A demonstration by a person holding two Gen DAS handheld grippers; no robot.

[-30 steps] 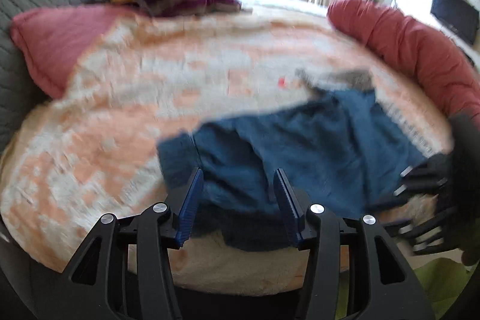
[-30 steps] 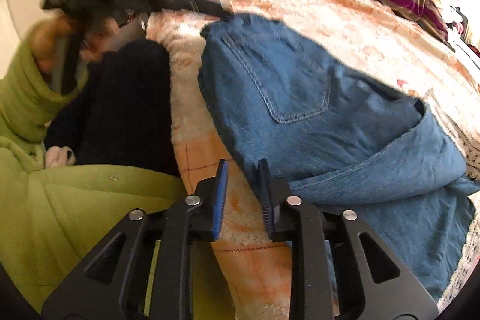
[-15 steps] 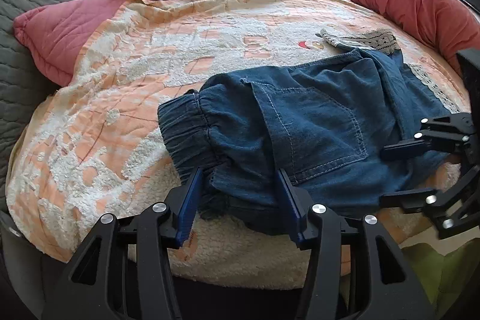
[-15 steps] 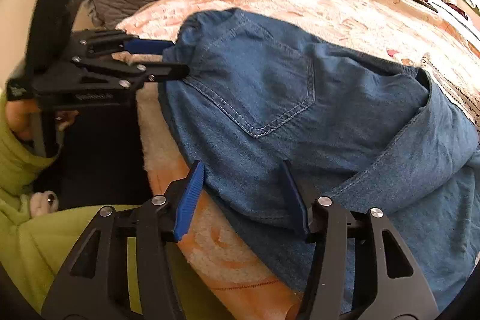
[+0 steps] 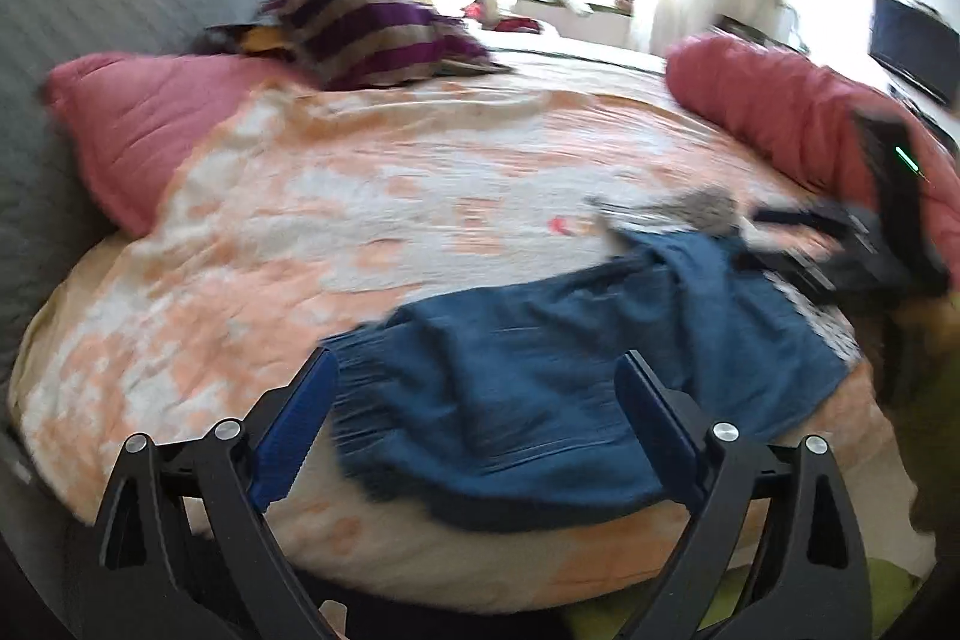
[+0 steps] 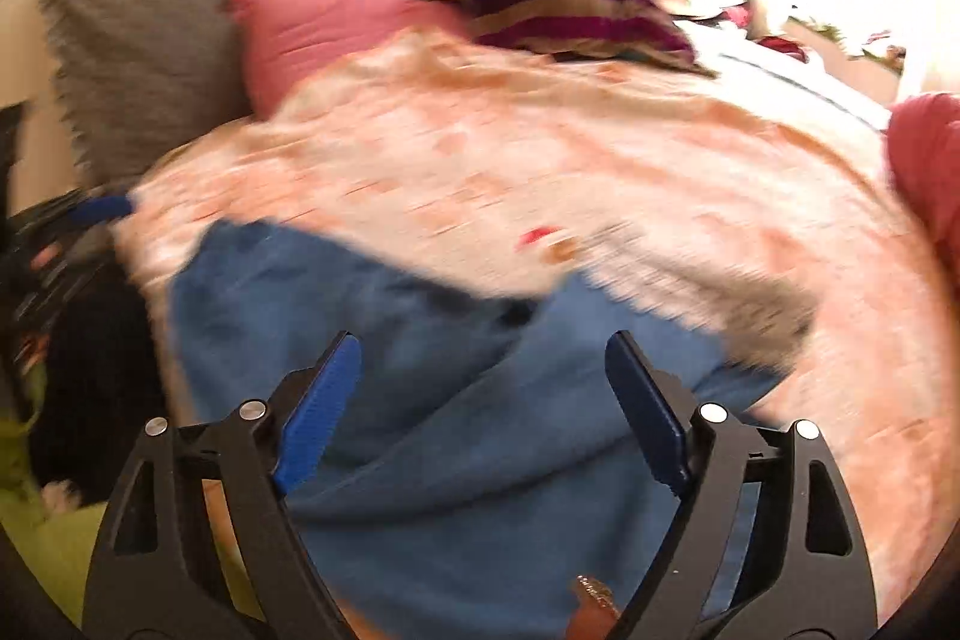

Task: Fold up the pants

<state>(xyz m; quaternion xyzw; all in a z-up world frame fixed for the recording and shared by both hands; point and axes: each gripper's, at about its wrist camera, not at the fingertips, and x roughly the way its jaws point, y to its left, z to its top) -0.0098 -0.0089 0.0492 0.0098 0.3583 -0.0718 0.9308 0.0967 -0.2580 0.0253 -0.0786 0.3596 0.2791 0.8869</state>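
The blue denim pants (image 5: 558, 388) lie folded in a heap at the near edge of the bed; they also show in the right wrist view (image 6: 456, 436). My left gripper (image 5: 477, 400) is open and empty, its blue-padded fingers spread just in front of the pants' waistband end. My right gripper (image 6: 480, 388) is open and empty, held over the pants. The right gripper also shows at the far right of the left wrist view (image 5: 852, 250), past the pants. Both views are blurred by motion.
The bed has an orange-and-white blanket (image 5: 372, 220). A pink pillow (image 5: 138, 124) and a striped cushion (image 5: 372, 34) lie at the headboard, a red bolster (image 5: 780, 112) along the far right side. A grey lace cloth (image 5: 702, 211) lies beyond the pants.
Both grippers have opened wider and pulled back from the pants. The right gripper has swung to the far end of the pants. The pants stay on the bed.
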